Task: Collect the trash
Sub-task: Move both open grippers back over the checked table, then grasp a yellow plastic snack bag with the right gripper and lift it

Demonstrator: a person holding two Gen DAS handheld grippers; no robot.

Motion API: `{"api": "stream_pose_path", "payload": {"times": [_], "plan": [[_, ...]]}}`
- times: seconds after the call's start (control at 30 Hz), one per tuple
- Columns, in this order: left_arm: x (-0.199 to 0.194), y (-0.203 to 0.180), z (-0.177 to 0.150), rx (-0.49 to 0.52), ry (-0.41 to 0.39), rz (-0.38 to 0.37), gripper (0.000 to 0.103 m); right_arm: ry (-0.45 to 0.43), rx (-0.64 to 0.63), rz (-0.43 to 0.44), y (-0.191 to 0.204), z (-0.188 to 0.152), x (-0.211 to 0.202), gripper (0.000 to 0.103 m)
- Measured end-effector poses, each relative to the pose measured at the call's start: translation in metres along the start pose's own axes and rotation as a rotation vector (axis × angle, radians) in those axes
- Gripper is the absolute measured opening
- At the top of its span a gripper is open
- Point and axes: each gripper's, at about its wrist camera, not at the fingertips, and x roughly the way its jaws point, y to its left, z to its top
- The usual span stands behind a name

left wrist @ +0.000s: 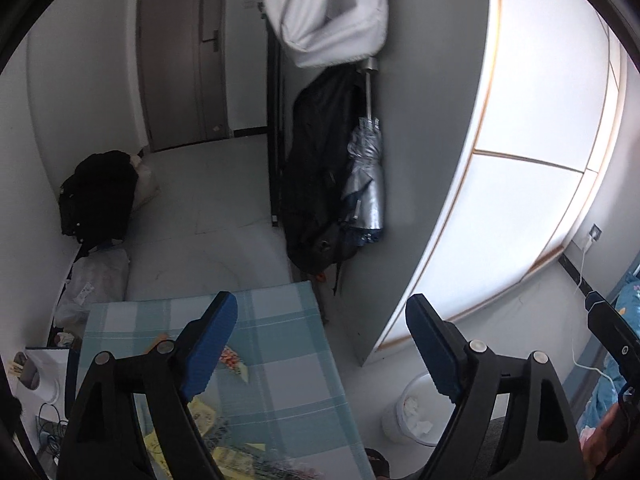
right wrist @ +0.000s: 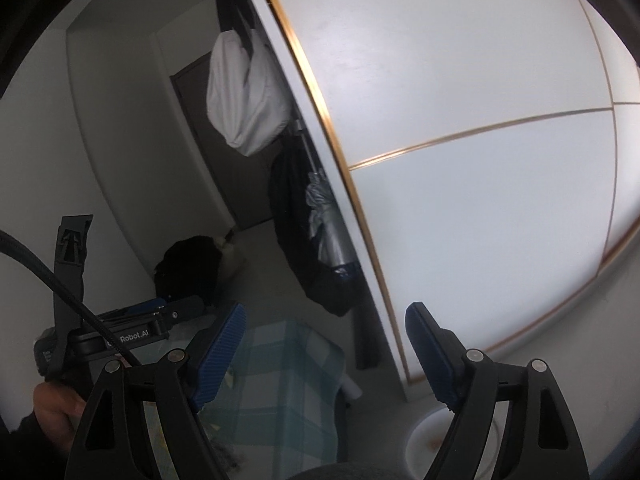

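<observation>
Left gripper [left wrist: 322,344]: my jaws stand wide, holding nothing.
Right gripper [right wrist: 326,350]: wide too, nothing between them.
Trash: yellow wrappers [left wrist: 200,416] on the checked counter [left wrist: 288,360]; white bin [left wrist: 412,412] on the floor beside it.
Risk: thin wrappers may slip my pads or miss the bin.

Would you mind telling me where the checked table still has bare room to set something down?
The far half of the table, up to its far edge and right edge beside the bin, is bare cloth. The near-left part is crowded with yellow wrappers and an orange packet.
</observation>
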Motion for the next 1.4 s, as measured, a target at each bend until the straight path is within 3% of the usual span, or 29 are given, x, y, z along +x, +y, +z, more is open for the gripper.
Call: {"api": "stream_pose_path", "payload": {"times": [0.37, 0.6, 0.87, 1.07, 1.4], "plan": [[-0.027, 0.093, -0.025, -0.140, -0.086, 0.152, 0.091, -0.023, -0.166, 0.152, 0.105, -0.015, 0.030, 0.083], [-0.033, 0.145, -0.050, -0.191, -0.095, 0.216, 0.095, 0.058, -0.210, 0.225, 0.156, -0.039, 0.067, 0.083], [-0.019, 0.197, -0.089, -0.259, -0.024, 0.235, 0.095, 0.214, -0.244, 0.238, 0.189, -0.075, 0.115, 0.083], [-0.002, 0.223, -0.113, -0.293, 0.064, 0.200, 0.095, 0.314, -0.278, 0.219, 0.199, -0.096, 0.147, 0.082], [0.008, 0.245, -0.119, -0.351, 0.121, 0.156, 0.095, 0.500, -0.303, 0.227, 0.206, -0.133, 0.193, 0.082]]}}
